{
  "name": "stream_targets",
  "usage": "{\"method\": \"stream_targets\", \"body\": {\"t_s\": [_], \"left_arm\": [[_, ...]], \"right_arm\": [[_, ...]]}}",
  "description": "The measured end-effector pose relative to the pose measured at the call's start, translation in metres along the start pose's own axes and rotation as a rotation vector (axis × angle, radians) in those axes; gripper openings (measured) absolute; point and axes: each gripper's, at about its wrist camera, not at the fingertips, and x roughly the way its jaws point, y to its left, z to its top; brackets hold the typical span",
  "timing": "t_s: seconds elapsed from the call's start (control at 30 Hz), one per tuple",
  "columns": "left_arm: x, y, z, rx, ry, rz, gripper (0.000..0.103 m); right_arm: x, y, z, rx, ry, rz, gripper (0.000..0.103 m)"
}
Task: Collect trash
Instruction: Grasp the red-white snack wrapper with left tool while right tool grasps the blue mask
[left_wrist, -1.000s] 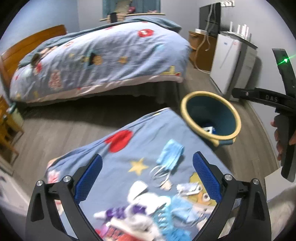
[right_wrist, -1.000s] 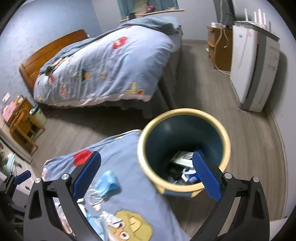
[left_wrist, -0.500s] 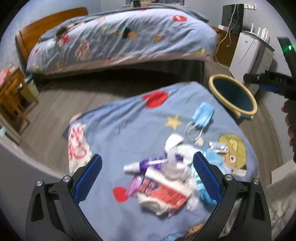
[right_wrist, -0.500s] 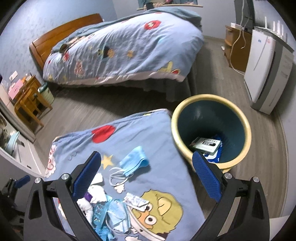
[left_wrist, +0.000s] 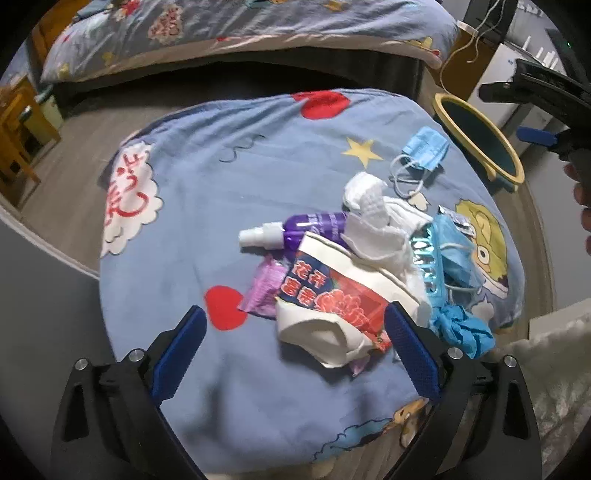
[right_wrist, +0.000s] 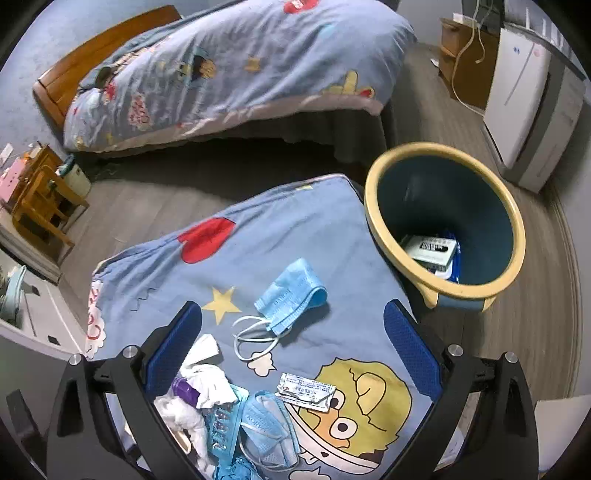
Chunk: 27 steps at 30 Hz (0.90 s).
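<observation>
Trash pile (left_wrist: 373, 266) lies between the left claw's (left_wrist: 295, 350) spread fingers — right claw (right_wrist: 291, 347) agape.

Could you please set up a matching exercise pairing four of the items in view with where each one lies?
Things:
1. folded blue face mask
2. purple spray bottle
3. white box
4. foil blister pack

Places:
A. inside the bin
B. on the yellow cartoon head printed on the cover
C. partly under the white tissues
D. beside the yellow star print, apart from the pile

Pairs: 1-D, 2-C, 3-A, 4-B
</observation>
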Motion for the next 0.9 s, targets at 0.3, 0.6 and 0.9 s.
{"method": "stream_targets", "body": {"t_s": [0.3,0.6,0.9], "left_arm": [[0.027,0.004,-0.001,-0.044,0.103,-0.095,0.065],[0.012,0.005,0.011,-0.042,0.056,-0.051,0.055],[-0.033,0.007,0.053,0.013,-0.108,0.027,0.055]], "right_arm": [[0.025,-0.005,0.0,0.009,0.048,-0.025,0.097],[0.044,-0.011,0.005,0.018,0.08,-0.017,0.095],[0.065,-0.02,0.014,0.036,0.105,-0.012,0.084]]}}
